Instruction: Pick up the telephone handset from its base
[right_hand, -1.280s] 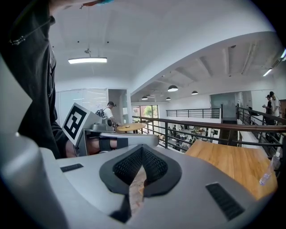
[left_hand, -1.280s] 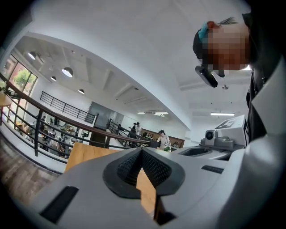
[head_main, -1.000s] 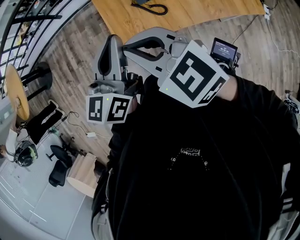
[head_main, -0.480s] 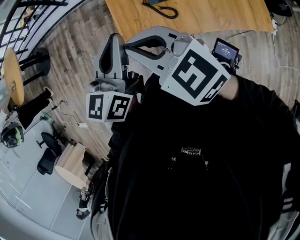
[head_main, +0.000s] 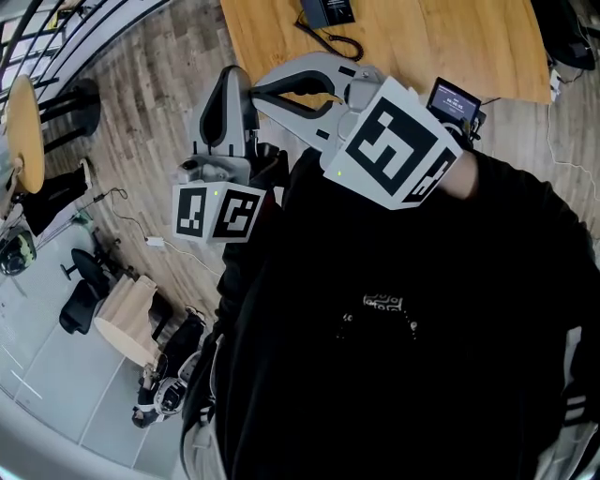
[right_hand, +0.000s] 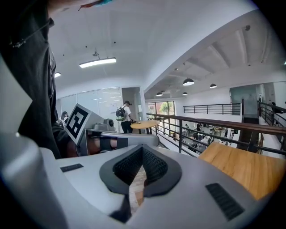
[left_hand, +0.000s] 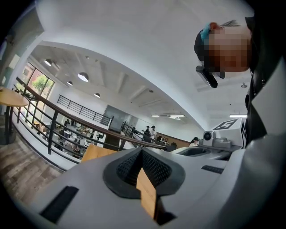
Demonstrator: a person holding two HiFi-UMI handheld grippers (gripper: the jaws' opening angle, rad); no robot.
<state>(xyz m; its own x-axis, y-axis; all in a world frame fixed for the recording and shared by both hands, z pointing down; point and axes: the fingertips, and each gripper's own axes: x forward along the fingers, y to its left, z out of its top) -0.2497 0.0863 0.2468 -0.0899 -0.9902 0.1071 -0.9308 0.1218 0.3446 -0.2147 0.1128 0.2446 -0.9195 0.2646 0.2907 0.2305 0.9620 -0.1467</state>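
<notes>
Left tool point(left_hand: 142, 156) and right tool point(right_hand: 142, 154) are pressed together, empty, well apart from the black telephone point(head_main: 330, 9) on the light wooden worktop point(head_main: 441, 47); arriving like that could shove it.

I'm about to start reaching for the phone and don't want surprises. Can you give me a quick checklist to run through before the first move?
1. Left gripper empty: ok, jaws closed on nothing.
2. Right gripper empty: ok, jaws closed on nothing.
3. Jaws open for a grasp: not ok, both are shut.
4. Telephone in sight: ok, on the table, cut off by the head view's top edge.
5. Handset seated on its base: cannot tell, too little of it shows.
6. Grippers close to the telephone: not ok, both are held up by the person's chest, away from it.
</notes>
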